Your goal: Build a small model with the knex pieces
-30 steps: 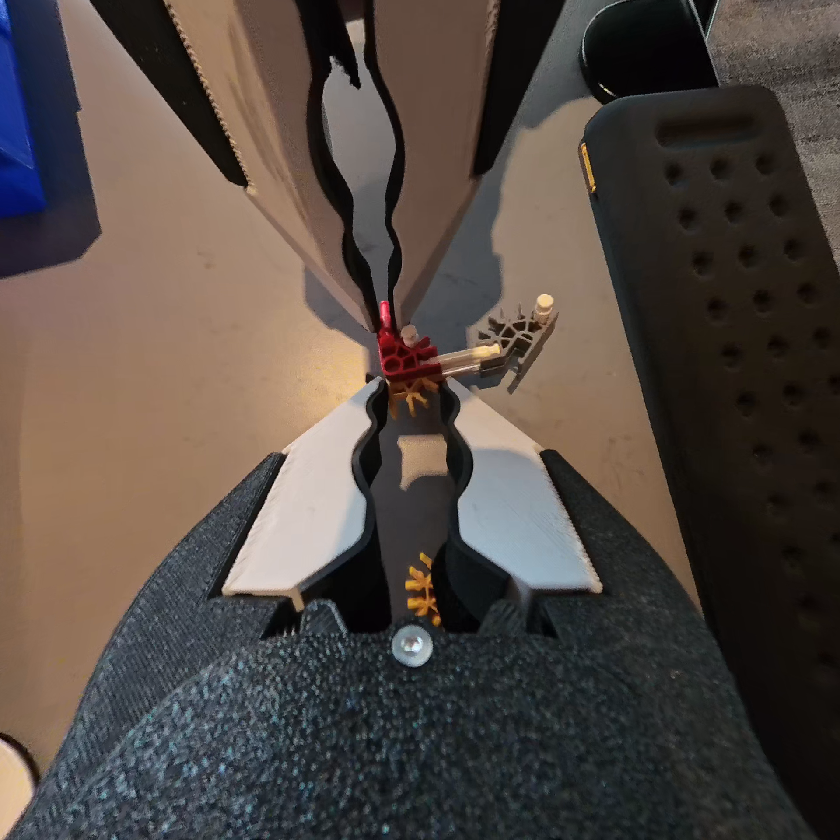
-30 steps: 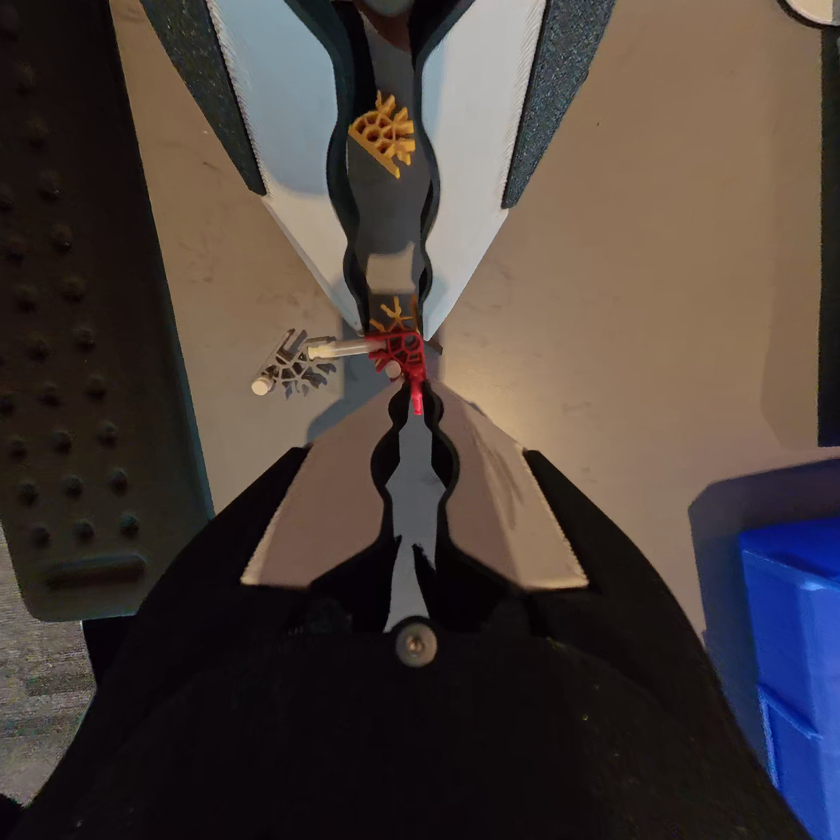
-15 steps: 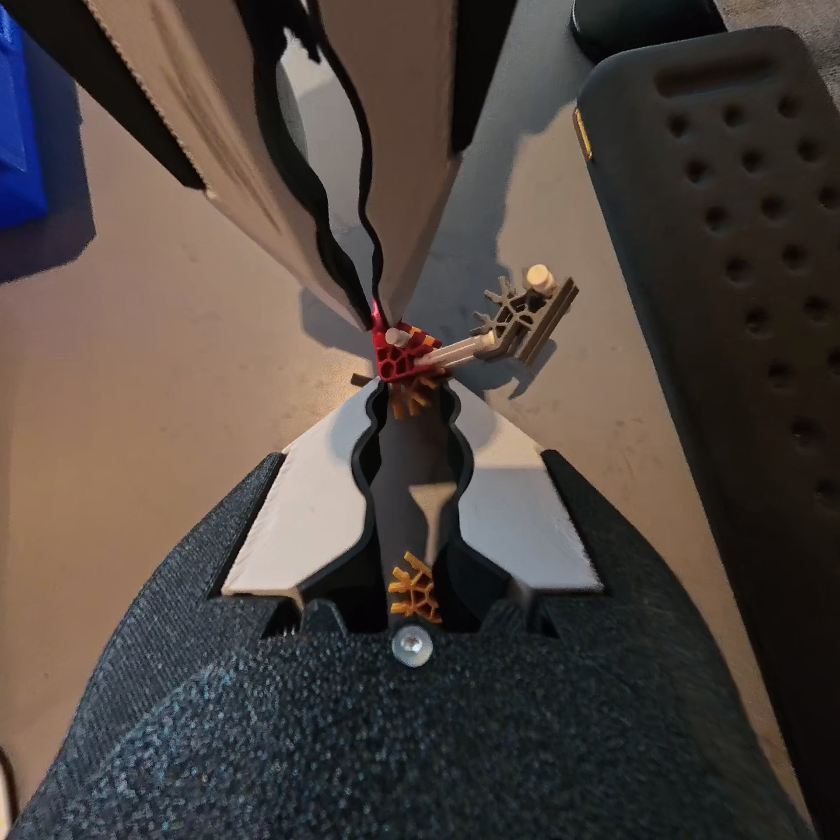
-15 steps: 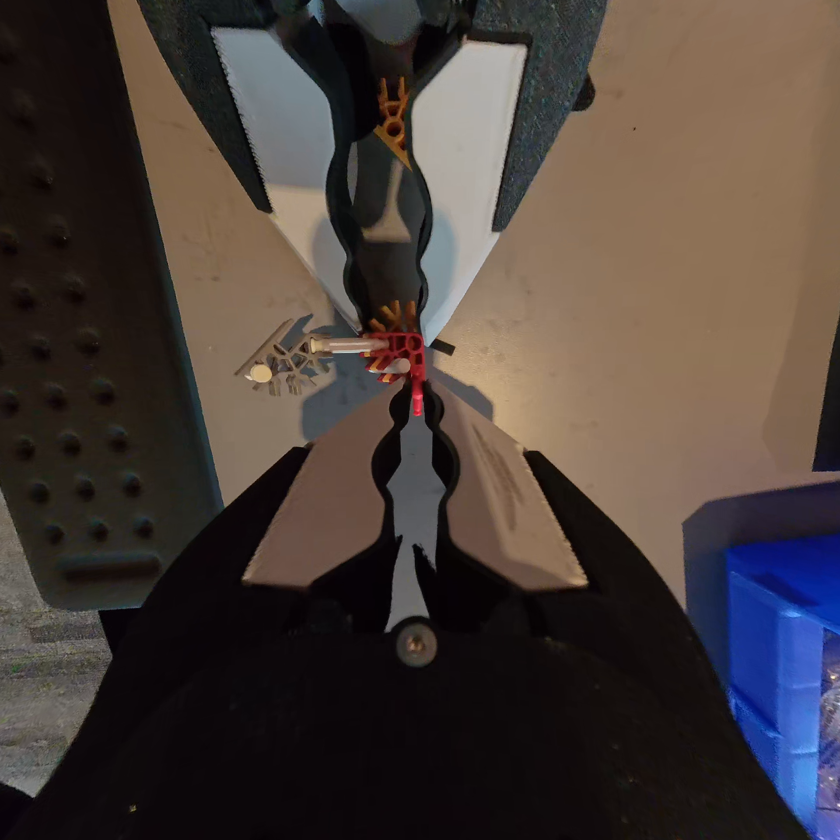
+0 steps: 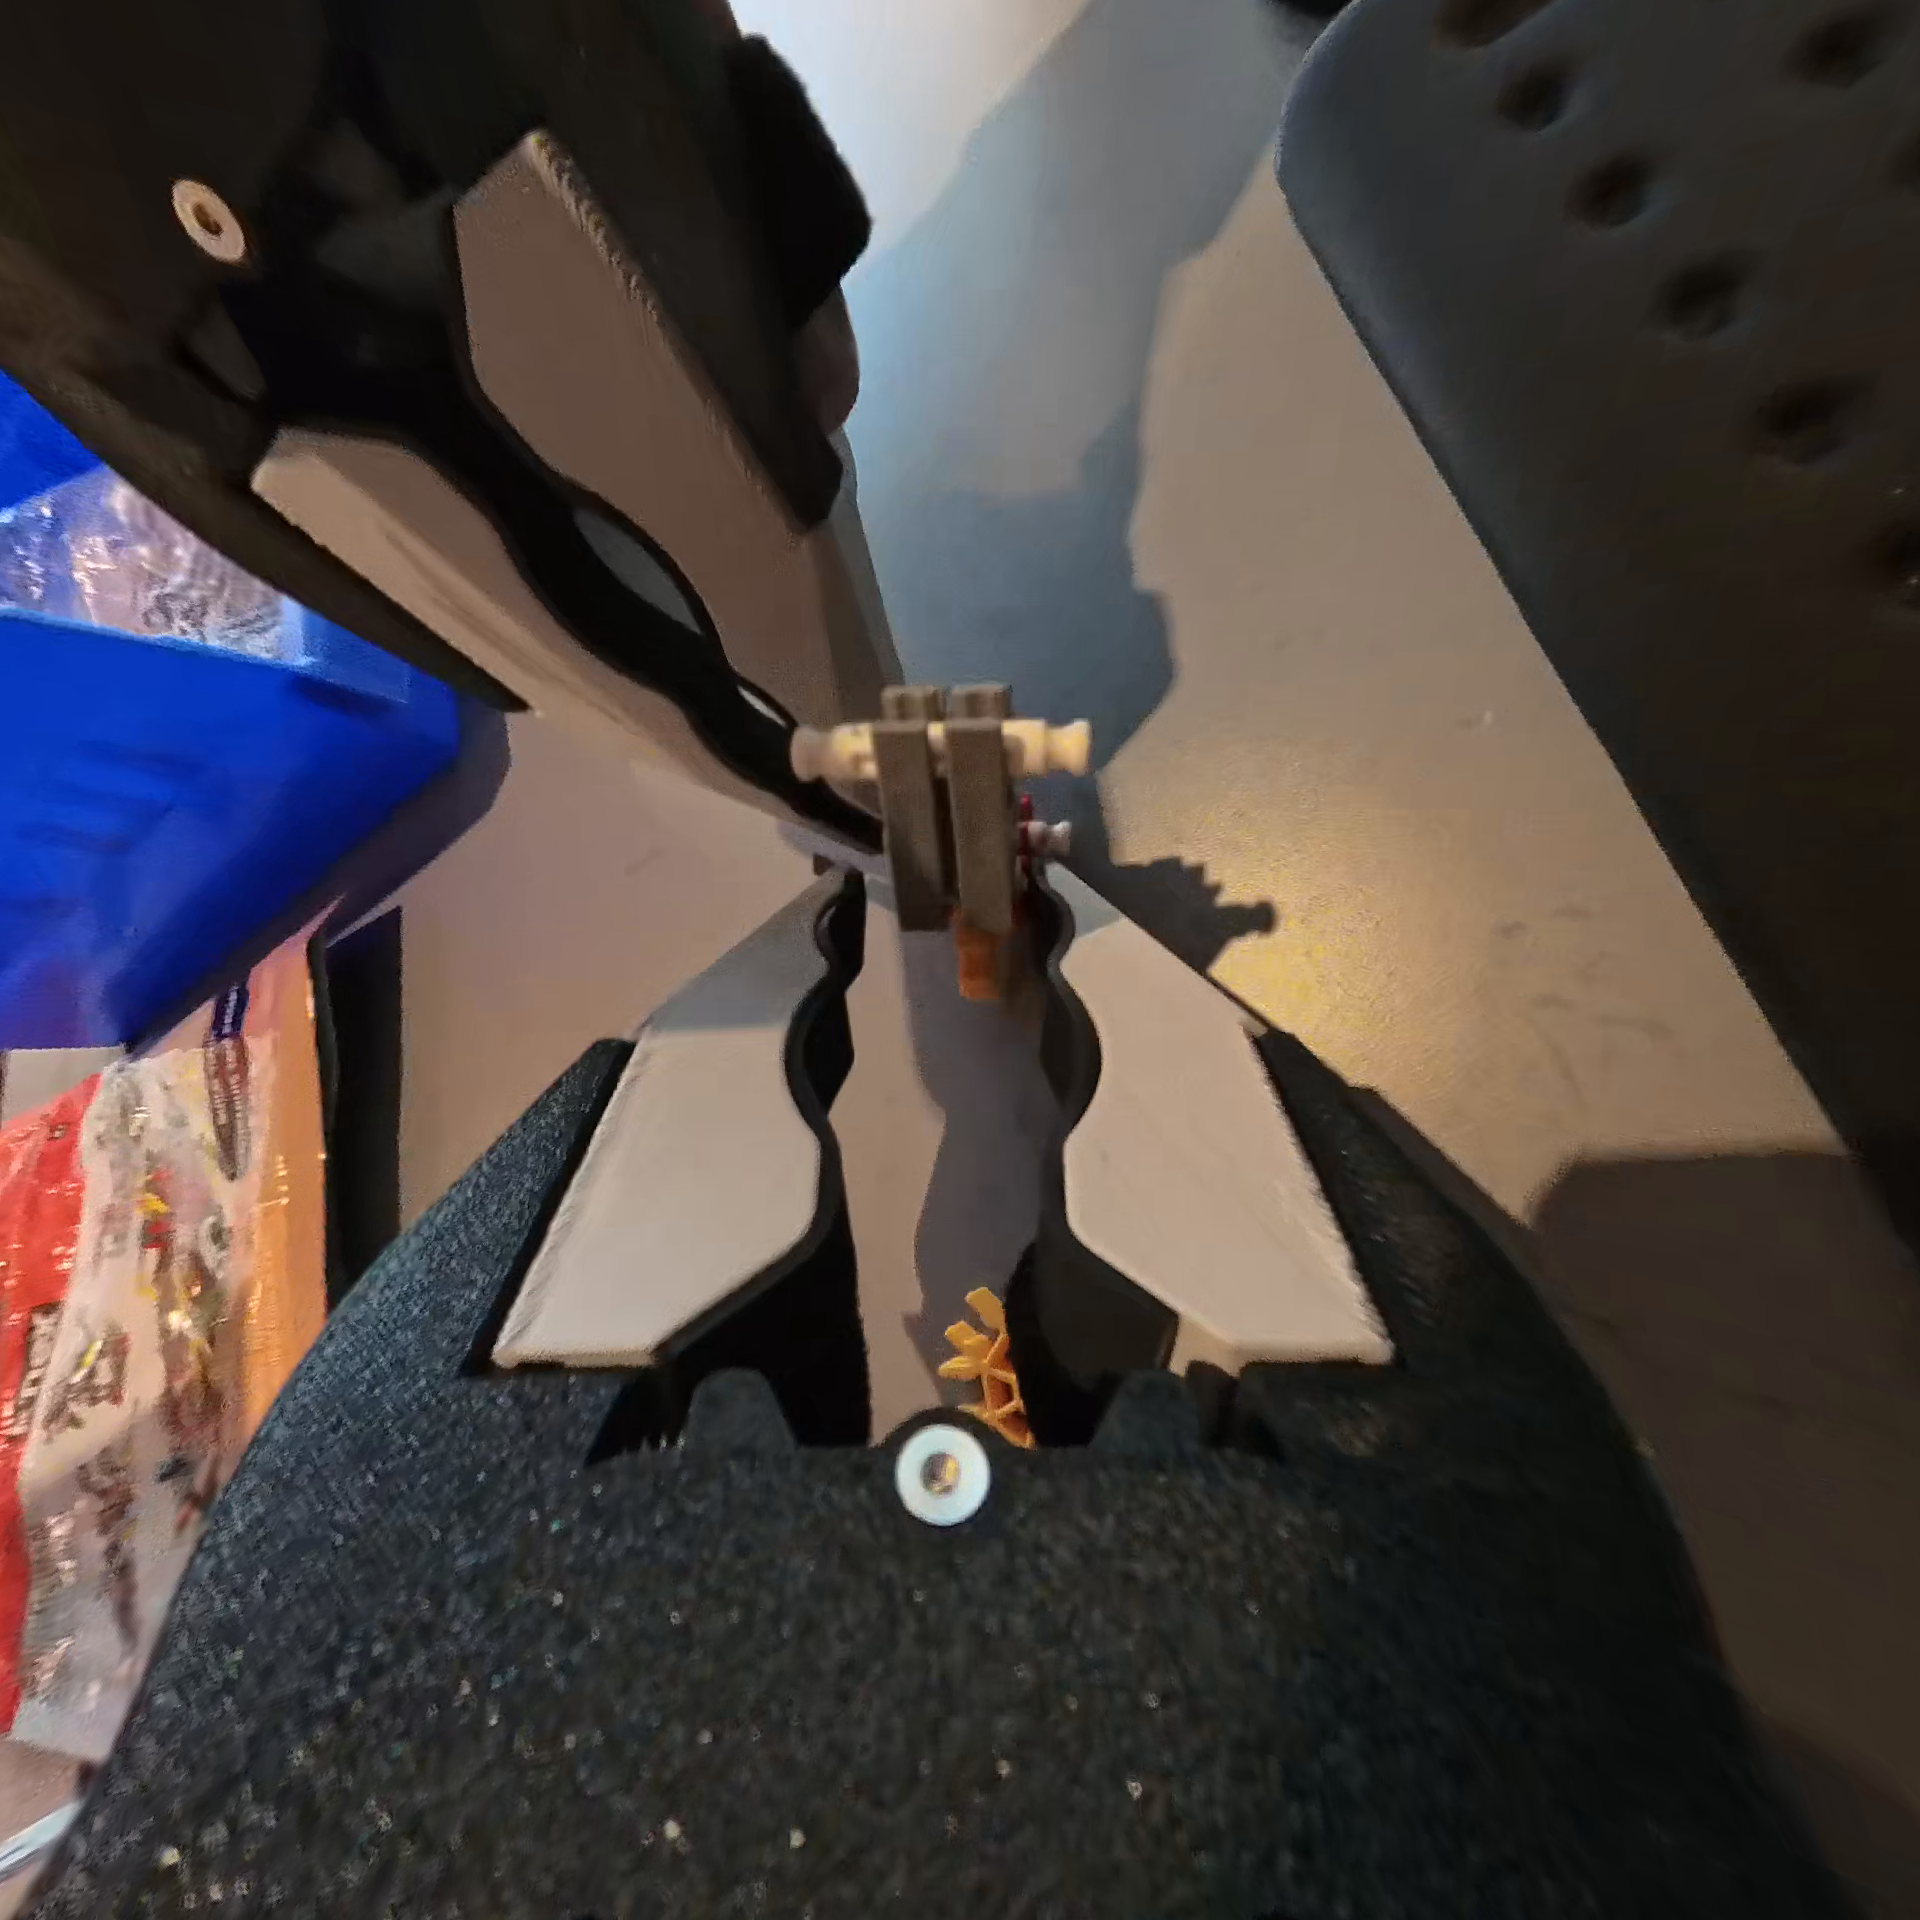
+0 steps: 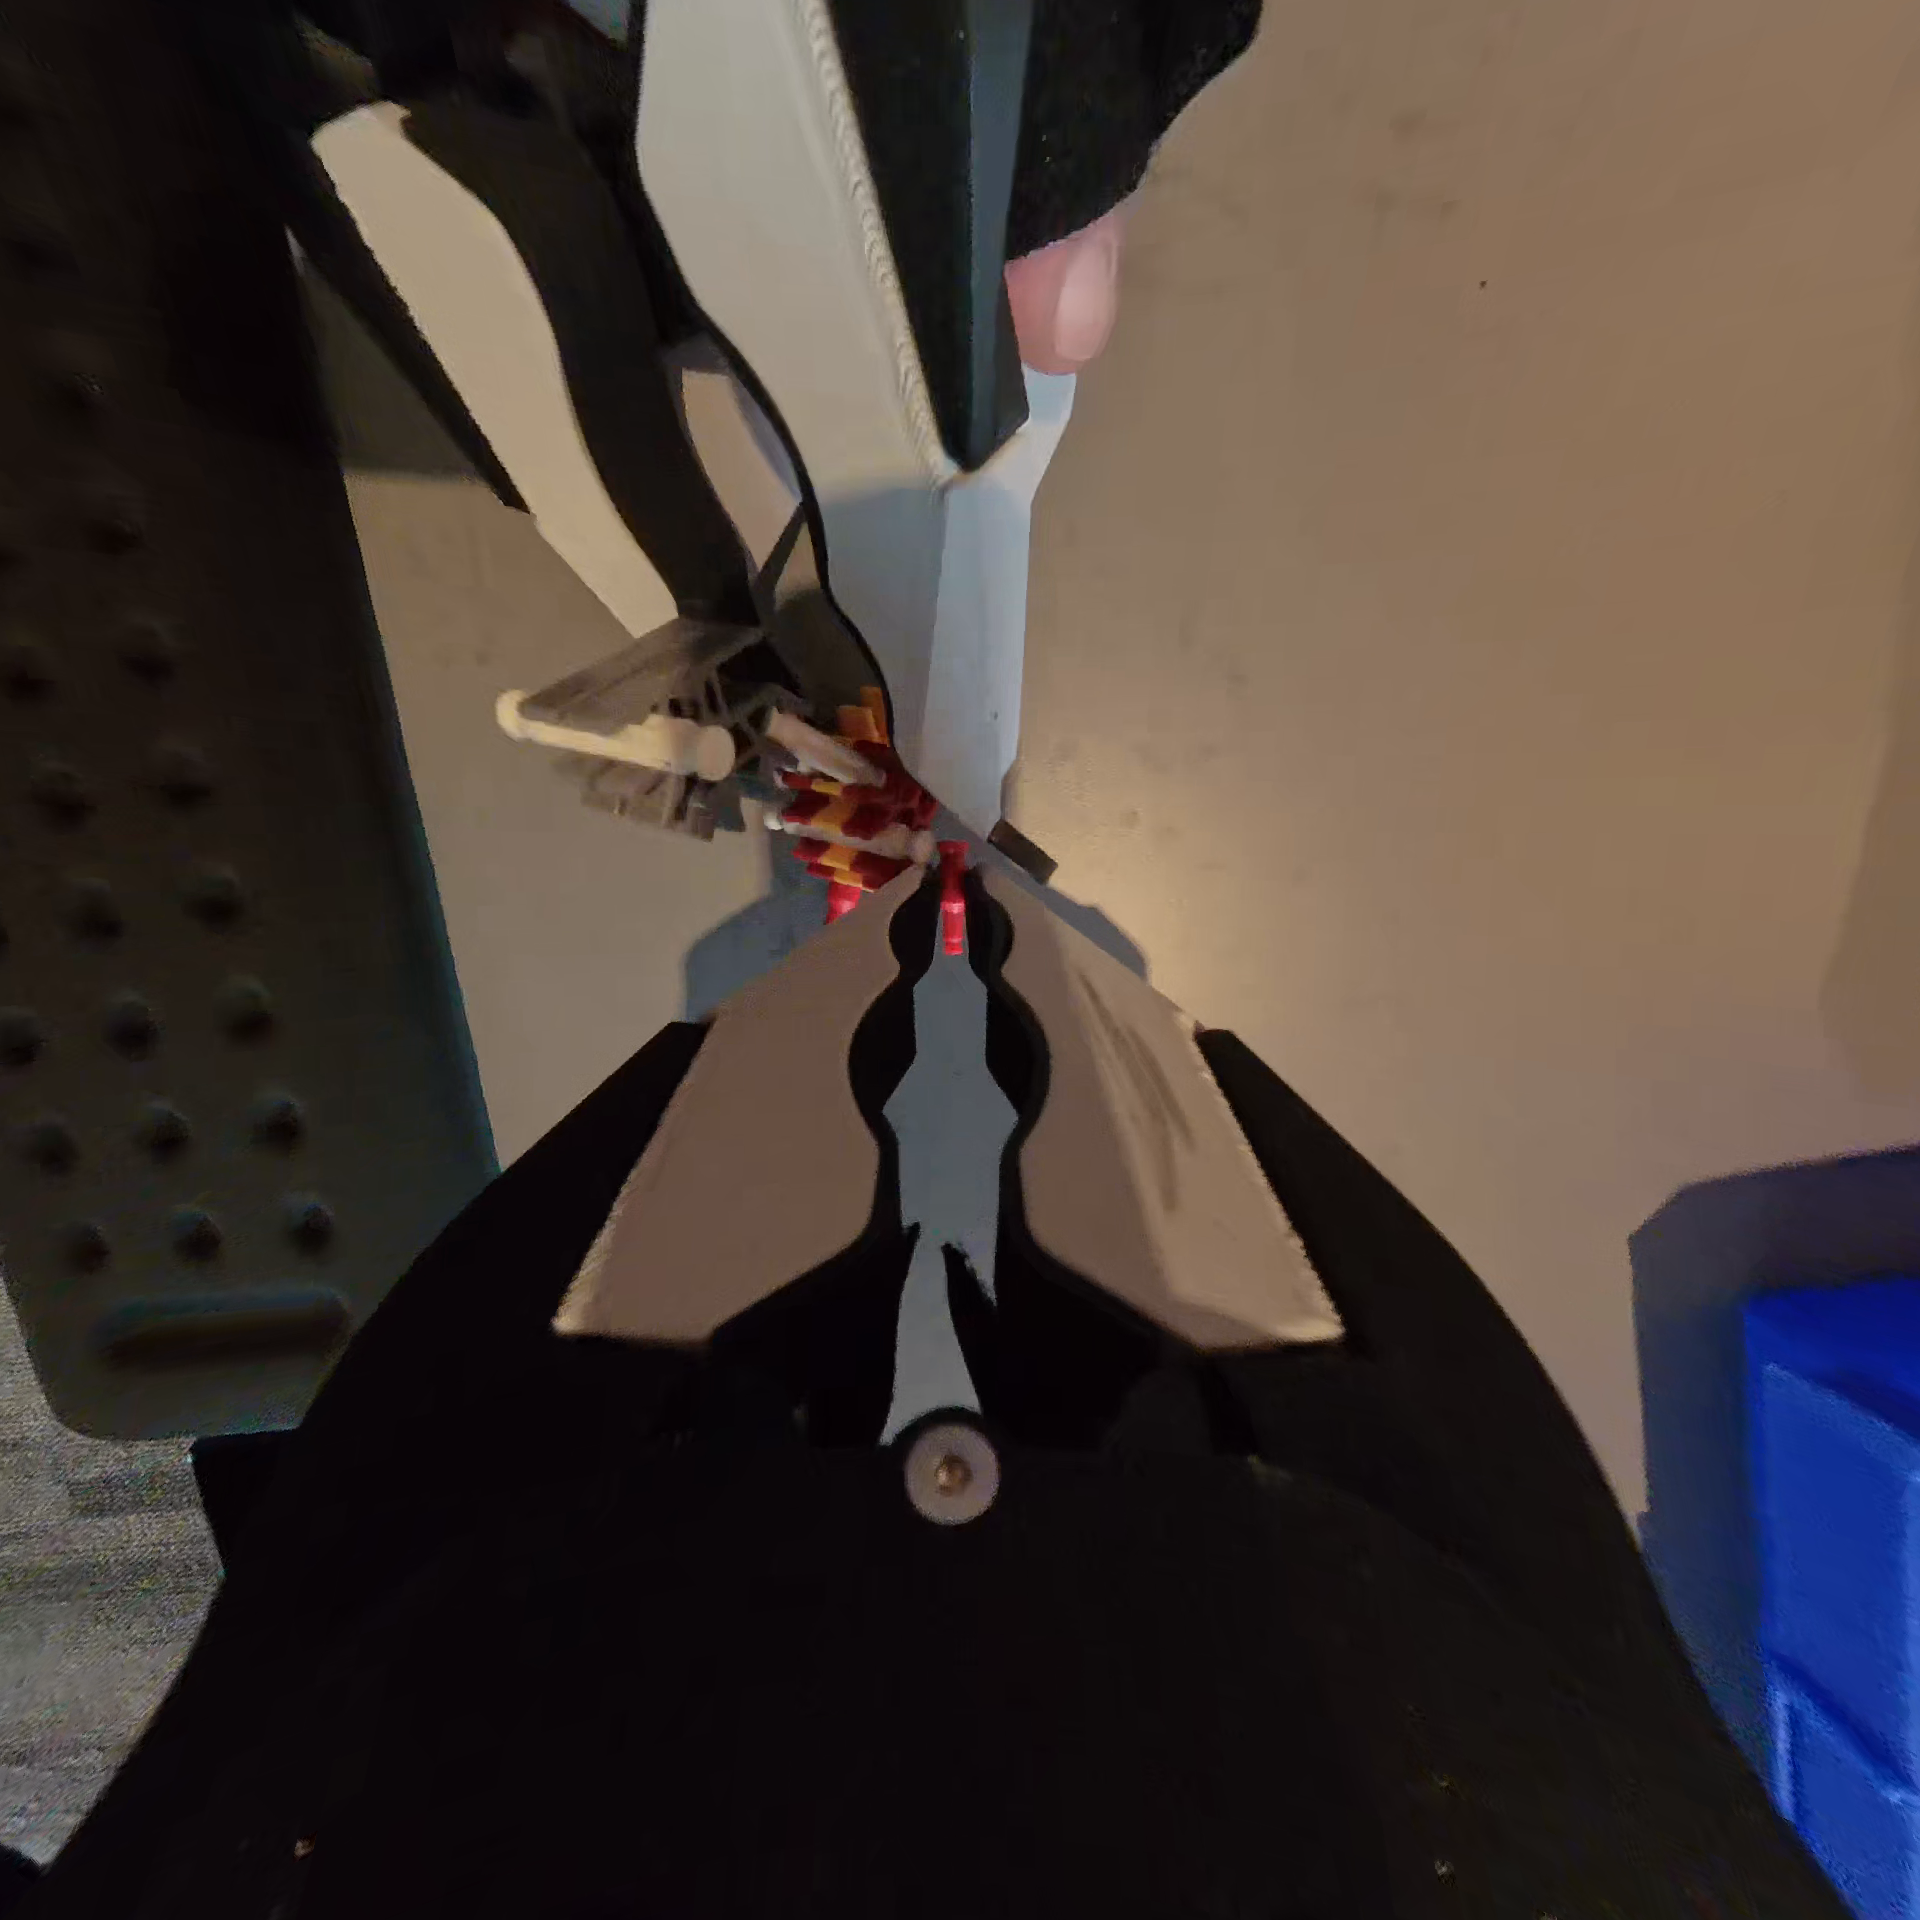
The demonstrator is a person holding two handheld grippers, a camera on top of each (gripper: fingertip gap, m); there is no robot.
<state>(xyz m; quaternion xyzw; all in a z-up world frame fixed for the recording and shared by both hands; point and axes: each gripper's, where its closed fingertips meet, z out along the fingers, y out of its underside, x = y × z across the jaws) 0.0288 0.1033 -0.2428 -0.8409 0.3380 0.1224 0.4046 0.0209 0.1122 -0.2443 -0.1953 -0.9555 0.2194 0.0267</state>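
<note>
A small toy assembly hangs between my two grippers above the beige table [image 5: 1403,935]. It has two grey connectors [image 5: 945,821] on a white rod [image 5: 1049,748], with a yellow connector [image 5: 977,961] and red connectors [image 6: 862,821] behind them. My left gripper [image 5: 945,894] is shut on the assembly at its yellow and red end. My right gripper [image 6: 951,883] is shut on a short red rod [image 6: 953,909] that sticks out of the red connector. The grey connectors [image 6: 655,727] stick out to the left in the right wrist view. The two grippers meet tip to tip.
A black perforated chair part [image 5: 1610,468] flanks the table [image 6: 156,779]. A blue bin [image 5: 208,790] stands on the other side [image 6: 1839,1558], with a clear bag of parts [image 5: 114,1299] beside it. A loose yellow connector [image 5: 982,1361] lies under my left gripper. A fingertip [image 6: 1070,301] shows on the left gripper. My two grippers' fingertips are within a few centimetres of each other.
Both grippers have lifted and tilted with the assembly. The grey connectors have swung round from the side to stand edge-on in front of the left camera. Both grips are unchanged.
</note>
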